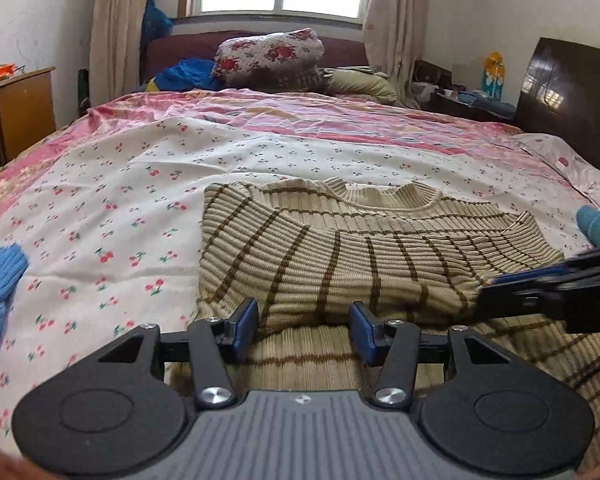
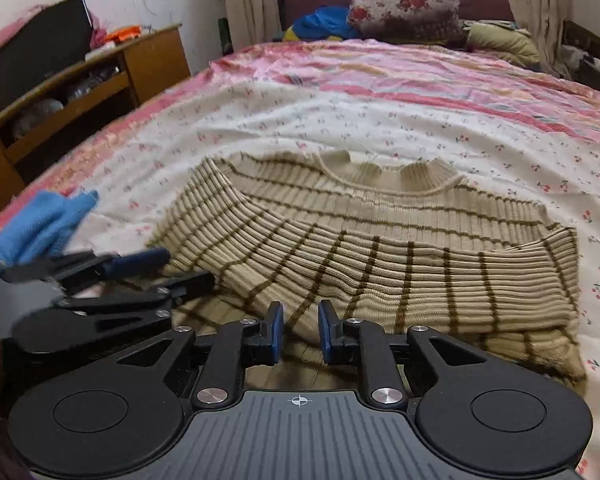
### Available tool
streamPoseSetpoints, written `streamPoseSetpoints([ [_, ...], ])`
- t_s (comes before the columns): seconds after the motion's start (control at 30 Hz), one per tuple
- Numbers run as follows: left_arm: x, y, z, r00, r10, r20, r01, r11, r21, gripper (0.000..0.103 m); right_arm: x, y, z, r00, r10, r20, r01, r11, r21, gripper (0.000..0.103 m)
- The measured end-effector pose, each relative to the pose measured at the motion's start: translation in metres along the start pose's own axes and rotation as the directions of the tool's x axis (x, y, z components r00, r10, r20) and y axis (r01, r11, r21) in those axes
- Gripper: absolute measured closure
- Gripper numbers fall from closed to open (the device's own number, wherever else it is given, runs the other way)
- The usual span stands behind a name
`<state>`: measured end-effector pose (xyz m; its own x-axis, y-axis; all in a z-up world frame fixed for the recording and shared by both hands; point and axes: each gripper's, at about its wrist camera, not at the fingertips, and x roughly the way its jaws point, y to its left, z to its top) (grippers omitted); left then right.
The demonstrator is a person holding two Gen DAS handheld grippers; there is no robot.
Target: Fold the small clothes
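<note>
Both grippers hover low over the near hem of the beige striped sweater (image 1: 340,248), the left gripper (image 1: 303,320) with jaws fairly wide, the right gripper (image 2: 300,330) with jaws narrower, neither holding anything, the sweater lying sleeves-folded on the cherry-print sheet (image 1: 132,184) of the bed (image 1: 340,120).

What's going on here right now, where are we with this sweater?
A person with a gripper in each hand is folding a beige striped sweater on the bed. Both sleeves are already folded across its body. The left gripper and right gripper sit low at the near hem, jaws open with nothing between them, so the hem fold is not yet done. A blue garment lies off to the left.
</note>
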<state>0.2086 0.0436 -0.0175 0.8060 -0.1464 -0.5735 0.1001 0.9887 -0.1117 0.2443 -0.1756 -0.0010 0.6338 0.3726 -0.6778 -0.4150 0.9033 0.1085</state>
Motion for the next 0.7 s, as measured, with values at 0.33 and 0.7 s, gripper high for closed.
streamPoseSetpoints([
  [0.33,-0.08,0.011,-0.033,0.992,-0.021,-0.121,0.01,0.996,-0.093,0.047,-0.084,-0.027,-0.077,0.998,-0.057,-0.025,0.06,0.992,0.115,0.079],
  [0.7,-0.157,0.024,-0.078,0.969,-0.022,-0.245,-0.013,0.99,-0.14,0.047,-0.165,-0.049,-0.166,0.994,-0.106,-0.03,0.11,0.962,0.249,0.071],
])
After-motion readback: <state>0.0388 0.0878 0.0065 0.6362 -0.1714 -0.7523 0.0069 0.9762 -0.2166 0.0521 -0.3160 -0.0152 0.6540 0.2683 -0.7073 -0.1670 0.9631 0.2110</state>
